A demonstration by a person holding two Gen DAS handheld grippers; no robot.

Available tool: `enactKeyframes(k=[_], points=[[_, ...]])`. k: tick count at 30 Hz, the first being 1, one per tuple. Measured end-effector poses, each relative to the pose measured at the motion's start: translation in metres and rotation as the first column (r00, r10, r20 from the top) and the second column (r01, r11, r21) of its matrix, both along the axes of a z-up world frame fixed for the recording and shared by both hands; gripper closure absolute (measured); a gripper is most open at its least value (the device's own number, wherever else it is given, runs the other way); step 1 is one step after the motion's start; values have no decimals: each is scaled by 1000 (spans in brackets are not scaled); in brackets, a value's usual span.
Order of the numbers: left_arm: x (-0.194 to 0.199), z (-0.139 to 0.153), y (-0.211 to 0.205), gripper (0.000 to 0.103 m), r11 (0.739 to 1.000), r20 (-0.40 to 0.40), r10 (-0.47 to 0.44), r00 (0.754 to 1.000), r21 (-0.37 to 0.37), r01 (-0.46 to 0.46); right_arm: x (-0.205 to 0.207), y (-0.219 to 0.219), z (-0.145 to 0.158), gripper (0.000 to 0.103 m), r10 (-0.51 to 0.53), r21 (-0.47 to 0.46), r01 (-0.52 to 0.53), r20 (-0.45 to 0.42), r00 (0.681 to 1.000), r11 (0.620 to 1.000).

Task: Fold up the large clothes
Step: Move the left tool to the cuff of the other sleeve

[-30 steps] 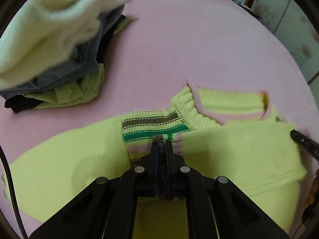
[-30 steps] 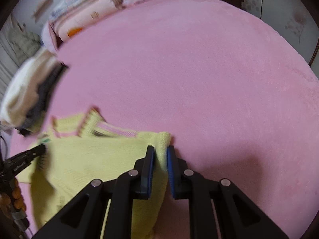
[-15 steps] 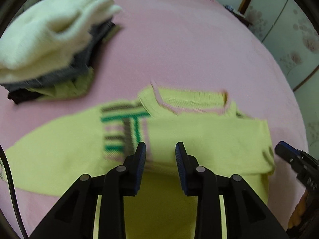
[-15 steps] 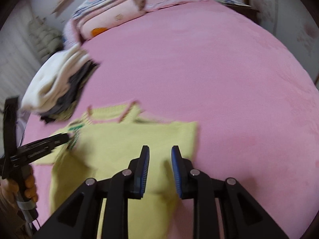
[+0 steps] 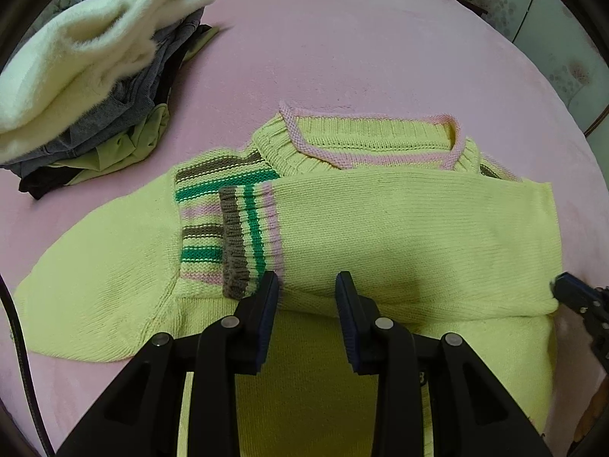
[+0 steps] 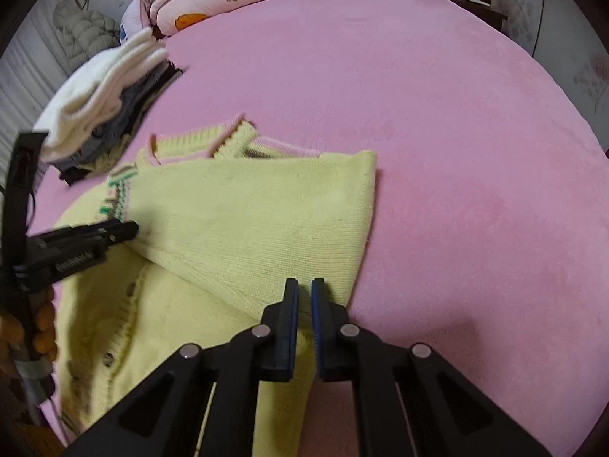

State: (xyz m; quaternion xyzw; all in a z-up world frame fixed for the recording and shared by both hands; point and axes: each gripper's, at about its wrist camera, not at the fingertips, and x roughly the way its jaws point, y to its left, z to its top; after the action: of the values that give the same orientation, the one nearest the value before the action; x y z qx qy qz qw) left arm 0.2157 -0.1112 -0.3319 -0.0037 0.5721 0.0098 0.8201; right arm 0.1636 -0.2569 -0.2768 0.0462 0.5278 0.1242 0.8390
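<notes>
While the left claw (image 5: 306, 285) hung wide open with nothing between its fingers, just above the sleeve (image 5: 399, 228) laid across the chest, the right claw (image 6: 304, 293) sat nearly closed at the folded edge; whether it pinched any knit I could not tell. The yellow sweater (image 6: 236, 213) lay flat on the pink bed (image 6: 437, 114), its other sleeve (image 5: 102, 262) spread out to the left, a pile of clothes (image 5: 87, 87) near beyond it. To fold well, that spread sleeve probably wanted gripping near its cuff and carrying straight across, edges squared, without dragging the first one askew.
</notes>
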Motion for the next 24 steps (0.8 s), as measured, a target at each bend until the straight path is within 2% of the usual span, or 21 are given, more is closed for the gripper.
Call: enactKeyframes(k=[1,2,3,9,13,16,18,24], points=[[-1,3,-3,65,1000,-8,4,1000,4,-4,-1,-1,6,98,-5,10,5,8,1000,1000],[-2,7,-4,53,1000,-12,8,1000,4,-8,-3,-4,15,98,-11,19,10,19,1000,1000],[-2,12,-3,49,1000,-12,12,1000,4,-12,-4,-1,19,98,-11,21,11,23,1000,1000],[-14,54,-17,45,1000,12,8,1000,-11,-8,-16,-9,53,95,12,26,-12,31,999,1000],[-25,90,-27,38,999,26,22,999,-44,-21,-24,-8,81,95,45,25,-47,41,998,999],[-29,127,-5,33,997,47,44,998,-71,-41,-30,-6,101,95,71,37,-73,43,997,997],[-34,154,-6,31,996,65,59,996,-71,-54,-34,-3,112,95,104,46,-106,54,993,993],[-56,197,-2,27,995,107,78,991,-75,-70,-49,14,143,94,188,47,-191,67,980,980]])
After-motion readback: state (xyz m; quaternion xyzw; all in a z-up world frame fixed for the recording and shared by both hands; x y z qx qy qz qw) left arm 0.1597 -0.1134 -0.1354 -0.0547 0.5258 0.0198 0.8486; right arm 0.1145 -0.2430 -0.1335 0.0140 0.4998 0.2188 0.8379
